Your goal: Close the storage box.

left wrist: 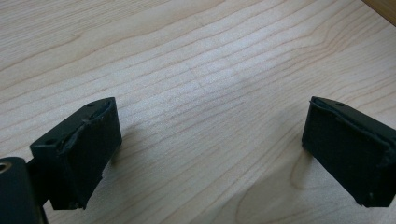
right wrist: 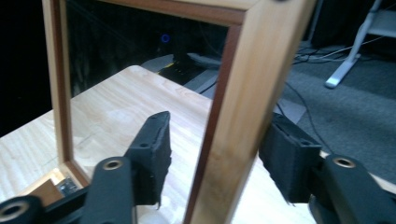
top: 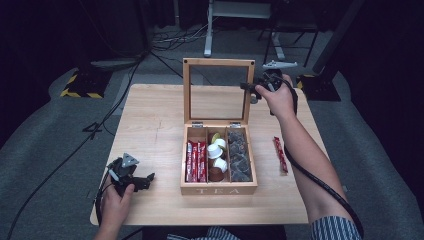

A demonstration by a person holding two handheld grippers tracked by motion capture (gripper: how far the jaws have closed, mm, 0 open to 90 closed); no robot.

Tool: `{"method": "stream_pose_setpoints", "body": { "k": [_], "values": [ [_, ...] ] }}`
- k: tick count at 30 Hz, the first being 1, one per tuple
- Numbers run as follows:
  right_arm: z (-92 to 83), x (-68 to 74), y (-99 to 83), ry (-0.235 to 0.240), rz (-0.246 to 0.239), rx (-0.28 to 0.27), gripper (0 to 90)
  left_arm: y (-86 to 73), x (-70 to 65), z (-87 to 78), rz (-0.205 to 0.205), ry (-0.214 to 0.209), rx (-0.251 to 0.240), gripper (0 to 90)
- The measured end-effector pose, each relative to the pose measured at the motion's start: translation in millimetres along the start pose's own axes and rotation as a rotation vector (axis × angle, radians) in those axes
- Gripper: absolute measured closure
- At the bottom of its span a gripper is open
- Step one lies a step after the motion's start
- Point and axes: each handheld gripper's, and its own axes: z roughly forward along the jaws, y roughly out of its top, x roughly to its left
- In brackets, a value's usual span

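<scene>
With my right gripper (right wrist: 212, 154) spread around the upright lid frame (right wrist: 243, 107) of the tea box (top: 218, 189), probably not yet touching, I'd pinch squarely; my left gripper (left wrist: 210, 154) rests spread, left of it.

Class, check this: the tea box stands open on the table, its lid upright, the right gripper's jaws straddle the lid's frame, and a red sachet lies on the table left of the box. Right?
Not quite. The red sachet lies right of the tea box, not left, as the high view shows. The rest holds: lid upright, right gripper straddling its frame.
</scene>
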Motion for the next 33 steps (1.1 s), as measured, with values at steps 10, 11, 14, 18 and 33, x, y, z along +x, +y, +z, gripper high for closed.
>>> {"method": "stream_pose_setpoints", "body": {
  "k": [10, 11, 14, 18, 33],
  "values": [
    [-13.1, 9.6, 2.9, -0.035, -0.035, -0.005, 55.1, 2.1, -1.6, 2.4, 0.002, -0.001, 0.012, 1.6],
    [-15.1, 10.9, 2.9, -0.035, -0.041, -0.006, 55.1, 2.6, -2.2, 2.8, 0.002, 0.001, 0.017, 0.3],
    [-23.7, 15.8, 2.5, -0.023, -0.054, -0.018, 55.1, 3.2, -2.6, 3.3, 0.004, 0.002, 0.017, 0.1],
    [-33.3, 21.4, 2.4, -0.01, -0.074, -0.028, 55.2, 3.6, -2.8, 3.8, 0.003, -0.001, 0.016, 0.0],
    [-64.8, 45.2, -1.0, 0.004, -0.134, -0.041, 56.2, 5.1, -3.1, 5.2, 0.007, -0.003, 0.016, 0.0]
  ]
}}
